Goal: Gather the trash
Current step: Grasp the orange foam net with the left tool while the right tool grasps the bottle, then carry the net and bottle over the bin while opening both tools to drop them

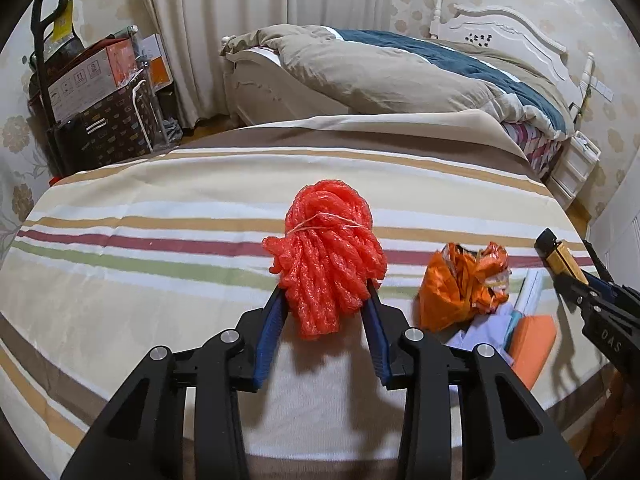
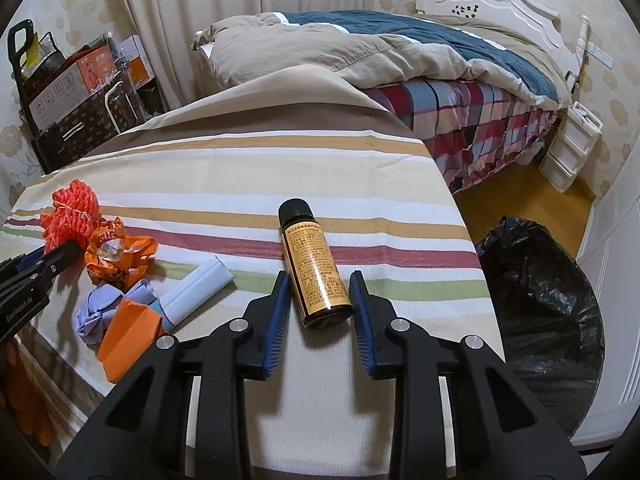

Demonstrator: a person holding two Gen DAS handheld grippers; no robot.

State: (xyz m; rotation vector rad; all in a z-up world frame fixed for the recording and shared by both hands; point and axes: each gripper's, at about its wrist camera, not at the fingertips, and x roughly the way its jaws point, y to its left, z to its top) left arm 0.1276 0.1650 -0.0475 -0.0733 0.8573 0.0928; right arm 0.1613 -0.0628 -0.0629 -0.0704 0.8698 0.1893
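Note:
A red foam net bundle (image 1: 326, 256) tied with string sits between the pads of my left gripper (image 1: 326, 294), which is shut on it above the striped cloth. In the right wrist view the bundle (image 2: 70, 210) shows at far left. A small brown bottle (image 2: 314, 264) with a yellow label and black cap lies between the blue pads of my right gripper (image 2: 320, 280), which is shut on it. The bottle also shows in the left wrist view (image 1: 560, 258). A crumpled orange wrapper (image 2: 116, 250), a purple wad (image 2: 100, 312), an orange paper (image 2: 128, 332) and a pale blue roll (image 2: 196, 292) lie on the cloth.
A bin lined with a black bag (image 2: 540, 300) stands on the floor right of the striped table (image 2: 280, 160). A bed with a quilt (image 2: 380, 44) is behind. Boxes and bags (image 2: 80, 92) stand at far left, white drawers (image 2: 568, 152) at far right.

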